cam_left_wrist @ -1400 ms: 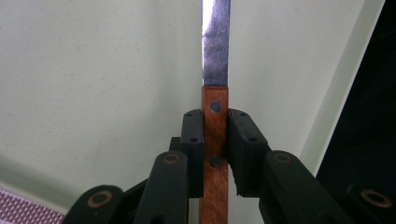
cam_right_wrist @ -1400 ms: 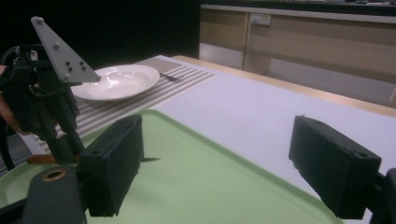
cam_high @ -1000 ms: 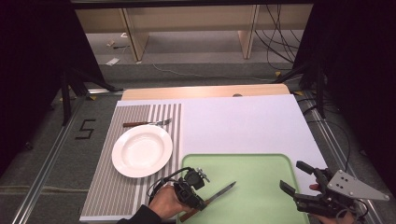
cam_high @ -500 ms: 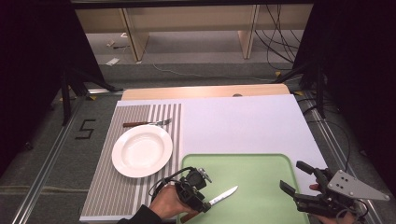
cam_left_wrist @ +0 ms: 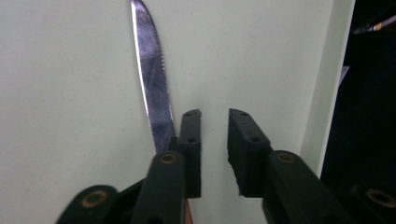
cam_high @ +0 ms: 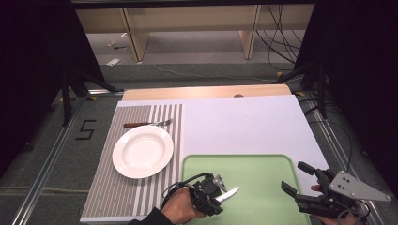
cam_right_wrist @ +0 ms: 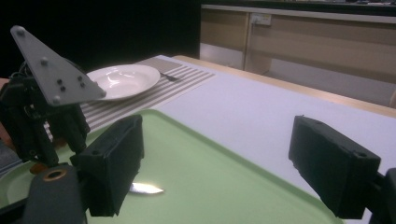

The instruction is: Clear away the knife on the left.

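high view: the left gripper (cam_high: 213, 190) sits at the green tray's (cam_high: 263, 164) near left corner, a knife (cam_high: 228, 193) blade jutting right from it. the right gripper (cam_high: 300, 180), jaws wide apart and empty, hovers at the tray's near right corner. a plate (cam_high: 142, 151) and fork (cam_high: 148, 123) lie on the striped mat (cam_high: 112, 197).

left gripper view: jaws slightly parted; the knife (cam_left_wrist: 152, 84) lies outside the left jaw, not between them.

right gripper view: jaws wide, the knife tip (cam_right_wrist: 147, 189) on the tray (cam_right_wrist: 224, 172).
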The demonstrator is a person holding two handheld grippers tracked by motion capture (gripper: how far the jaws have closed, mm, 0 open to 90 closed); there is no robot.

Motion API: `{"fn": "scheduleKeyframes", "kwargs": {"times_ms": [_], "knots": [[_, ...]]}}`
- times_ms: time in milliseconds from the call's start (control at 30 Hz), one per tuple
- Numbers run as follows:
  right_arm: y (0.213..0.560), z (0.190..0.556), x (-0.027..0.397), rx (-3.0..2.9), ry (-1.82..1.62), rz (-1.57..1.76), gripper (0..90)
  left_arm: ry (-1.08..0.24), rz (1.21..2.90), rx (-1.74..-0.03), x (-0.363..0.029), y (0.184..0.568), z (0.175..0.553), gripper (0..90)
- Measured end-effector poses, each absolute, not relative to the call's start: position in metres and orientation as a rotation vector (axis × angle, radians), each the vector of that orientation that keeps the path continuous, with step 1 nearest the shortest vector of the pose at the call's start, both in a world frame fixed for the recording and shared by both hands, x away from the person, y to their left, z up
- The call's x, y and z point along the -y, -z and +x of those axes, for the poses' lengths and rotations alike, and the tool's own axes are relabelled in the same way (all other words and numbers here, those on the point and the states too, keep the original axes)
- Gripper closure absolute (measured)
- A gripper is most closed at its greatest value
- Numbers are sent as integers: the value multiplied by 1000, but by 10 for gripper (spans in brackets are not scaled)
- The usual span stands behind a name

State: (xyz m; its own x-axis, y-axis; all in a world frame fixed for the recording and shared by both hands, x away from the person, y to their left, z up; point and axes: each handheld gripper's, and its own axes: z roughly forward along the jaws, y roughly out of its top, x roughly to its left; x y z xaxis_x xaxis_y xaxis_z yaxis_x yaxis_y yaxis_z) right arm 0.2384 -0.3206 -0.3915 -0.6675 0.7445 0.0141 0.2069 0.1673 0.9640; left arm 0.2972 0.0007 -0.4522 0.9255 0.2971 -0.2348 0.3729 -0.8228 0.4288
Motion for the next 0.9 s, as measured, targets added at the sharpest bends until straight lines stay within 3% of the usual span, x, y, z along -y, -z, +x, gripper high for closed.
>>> {"fn": "scheduleKeyframes", "kwargs": {"times_ms": [167,900], "knots": [[391,238,321,-1982,-1519,897,191,231,2621,-457,4,458,298,893],[391,238,321,-1982,-1522,892,192,207,2632,-552,-1,464,311,896]]}}
